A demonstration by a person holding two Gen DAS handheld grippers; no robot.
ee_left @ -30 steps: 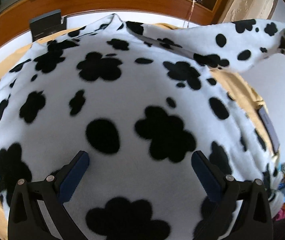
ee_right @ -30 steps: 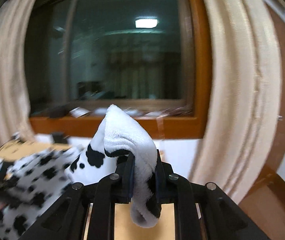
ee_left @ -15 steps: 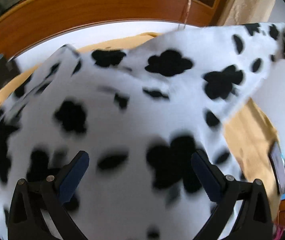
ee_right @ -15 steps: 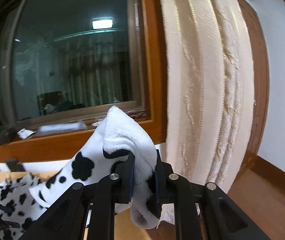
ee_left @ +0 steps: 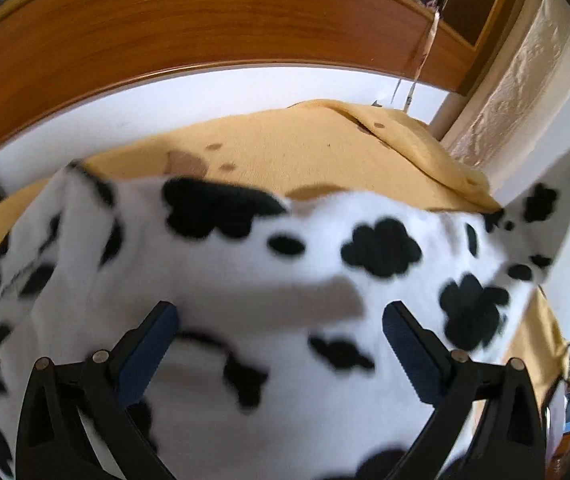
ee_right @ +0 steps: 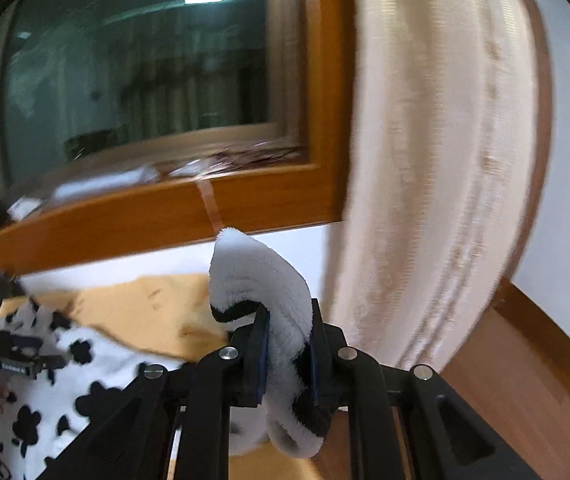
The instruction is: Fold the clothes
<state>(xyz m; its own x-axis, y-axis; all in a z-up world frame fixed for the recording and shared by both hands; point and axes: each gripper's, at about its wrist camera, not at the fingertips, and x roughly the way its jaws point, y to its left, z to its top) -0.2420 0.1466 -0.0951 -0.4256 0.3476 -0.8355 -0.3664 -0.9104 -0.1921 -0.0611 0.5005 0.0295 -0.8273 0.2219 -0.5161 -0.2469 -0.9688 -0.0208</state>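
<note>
A white fleece garment with black cow spots [ee_left: 277, 264] lies spread on a yellow blanket [ee_left: 285, 148]. My left gripper [ee_left: 279, 336] is open just above the garment, its blue pads [ee_left: 147, 346] wide apart with nothing between them. My right gripper [ee_right: 287, 356] is shut on a bunched corner of the same garment [ee_right: 261, 280] and holds it raised at the blanket's right end. The lifted corner also shows at the far right of the left wrist view [ee_left: 545, 208]. The rest of the garment [ee_right: 73, 384] trails down to the left.
A wooden window sill and frame [ee_left: 205, 32] run along the wall behind the blanket. A cream curtain [ee_right: 437, 160] hangs at the right, close to my right gripper. The left gripper [ee_right: 9, 356] shows at the left edge of the right wrist view. Wooden floor [ee_right: 525, 380] lies at the right.
The right gripper has carried the held corner down and left, back over the blanket. The garment's far edge has come toward the left gripper, baring more yellow blanket. The left gripper stays open.
</note>
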